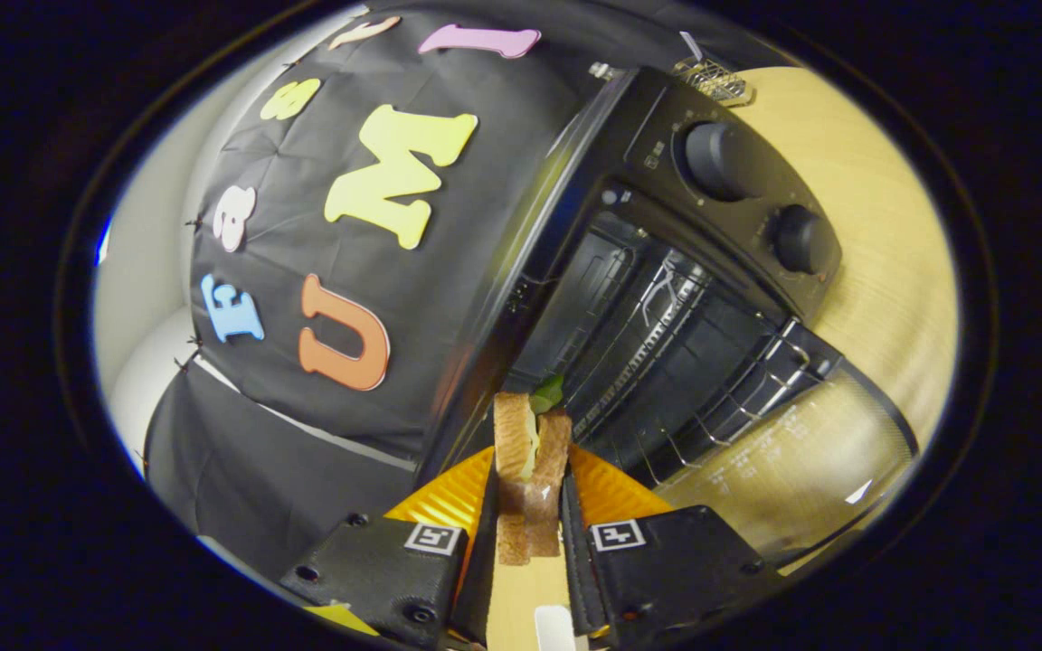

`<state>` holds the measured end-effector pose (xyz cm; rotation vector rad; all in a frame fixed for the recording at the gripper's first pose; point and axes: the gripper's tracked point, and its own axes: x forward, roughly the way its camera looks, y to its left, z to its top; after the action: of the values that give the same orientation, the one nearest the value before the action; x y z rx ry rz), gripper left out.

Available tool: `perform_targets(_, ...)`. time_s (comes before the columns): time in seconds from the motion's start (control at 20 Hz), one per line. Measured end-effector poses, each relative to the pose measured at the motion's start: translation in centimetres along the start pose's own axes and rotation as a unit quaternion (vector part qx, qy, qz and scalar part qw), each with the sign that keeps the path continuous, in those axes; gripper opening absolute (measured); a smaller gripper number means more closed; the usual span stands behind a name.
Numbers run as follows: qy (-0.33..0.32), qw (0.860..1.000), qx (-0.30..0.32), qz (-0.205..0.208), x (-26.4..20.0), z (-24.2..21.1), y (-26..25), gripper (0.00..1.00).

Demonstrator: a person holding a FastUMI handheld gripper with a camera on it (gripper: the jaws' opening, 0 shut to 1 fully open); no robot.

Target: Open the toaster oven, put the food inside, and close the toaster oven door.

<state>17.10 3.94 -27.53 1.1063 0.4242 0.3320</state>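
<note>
Wooden counter [883,226], black toaster oven [666,271] with its door [810,452] dropped open.

Gripper [530,524] jaws are closed on a sandwich [530,470], both fingers [476,533] pressing its bread sides, with a green leaf showing at its far end. The sandwich sits just short of the oven's open cavity, where the wire rack [666,362] lies. Two knobs [720,163] line the oven's control panel.

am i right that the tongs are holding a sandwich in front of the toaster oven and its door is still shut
Not quite. In the gripper view the tongs are indeed shut on the sandwich in front of the toaster oven, but its door is already open: the glass panel is swung away and the wire rack inside is exposed.
</note>
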Motion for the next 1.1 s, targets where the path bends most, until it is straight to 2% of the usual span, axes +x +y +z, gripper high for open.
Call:
perform_targets(0.1,-0.013,1.0,0.005,0.005,2.2,0.2,0.0,0.39)
perform_targets(0.3,-0.041,0.999,-0.025,0.002,4.2,0.8,-0.9,0.39)
perform_targets(0.4,-0.045,0.998,-0.037,-0.01,4.4,1.3,-1.9,0.39)
perform_targets(0.5,-0.035,0.996,-0.075,-0.044,4.6,1.4,-3.5,0.42)
perform_targets(0.6,-0.034,0.991,-0.116,-0.053,4.8,1.7,-3.6,0.51)
perform_targets(0.7,-0.036,0.978,-0.19,-0.077,4.3,1.9,-3.9,0.68)
perform_targets(0.85,-0.06,0.943,-0.301,-0.126,4.1,2.7,-3.8,0.95)
perform_targets(0.9,-0.07,0.935,-0.32,-0.132,3.6,3.1,-3.7,1.0)
perform_targets(1.1,-0.083,0.923,-0.352,-0.134,2.0,3.0,-3.7,1.0)
